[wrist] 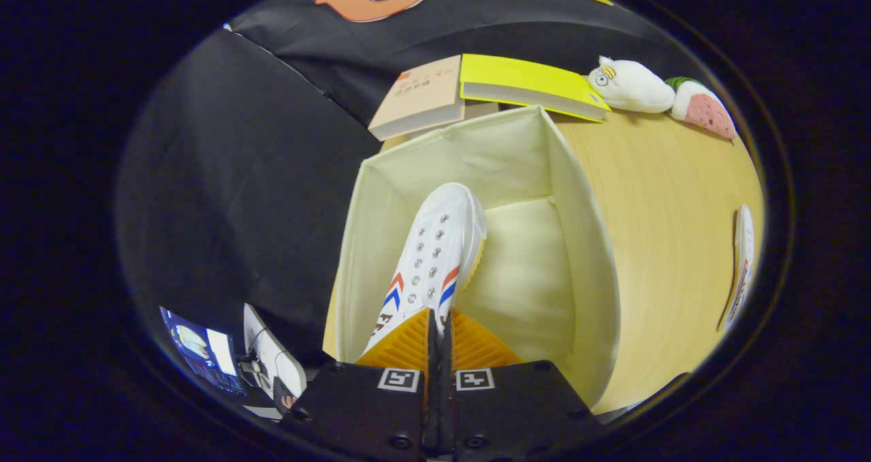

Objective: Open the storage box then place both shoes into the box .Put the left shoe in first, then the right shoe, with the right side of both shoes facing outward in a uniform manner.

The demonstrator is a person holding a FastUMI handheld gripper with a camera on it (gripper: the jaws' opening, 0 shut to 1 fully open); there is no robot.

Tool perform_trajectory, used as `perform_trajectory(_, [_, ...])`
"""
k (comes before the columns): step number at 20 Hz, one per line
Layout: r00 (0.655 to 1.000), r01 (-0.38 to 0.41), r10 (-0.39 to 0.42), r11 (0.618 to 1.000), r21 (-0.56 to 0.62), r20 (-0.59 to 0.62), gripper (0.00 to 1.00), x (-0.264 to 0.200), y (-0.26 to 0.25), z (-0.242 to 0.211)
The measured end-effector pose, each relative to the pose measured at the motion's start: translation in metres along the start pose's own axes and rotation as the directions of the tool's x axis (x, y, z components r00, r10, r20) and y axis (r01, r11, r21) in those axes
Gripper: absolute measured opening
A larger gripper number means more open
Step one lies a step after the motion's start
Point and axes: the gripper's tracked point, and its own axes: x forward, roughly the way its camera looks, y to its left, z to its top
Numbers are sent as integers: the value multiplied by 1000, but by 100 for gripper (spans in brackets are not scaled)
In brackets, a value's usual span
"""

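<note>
Box open, step one done. Gripper (pixel 440 326) is clenched on the heel end of a white sneaker (pixel 435 251), toe hanging down inside the cream fabric storage box (pixel 585 244), near its left wall (not set down, I judge). Second sneaker (pixel 742 265) lies on the wooden table (pixel 667 196), far right, waiting its turn.
</note>
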Motion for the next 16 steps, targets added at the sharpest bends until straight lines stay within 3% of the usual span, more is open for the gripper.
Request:
perform_trajectory(6, [998,9,-12,998,-68,-53,6,30,13,-1])
perform_trajectory(10, [991,-130,132,989,-64,16,13,1,23,13])
perform_trajectory(15, [977,-193,200,977,-87,78,100,-75,2,27])
perform_trajectory(16, [972,-208,216,974,-90,92,100,-93,-5,29])
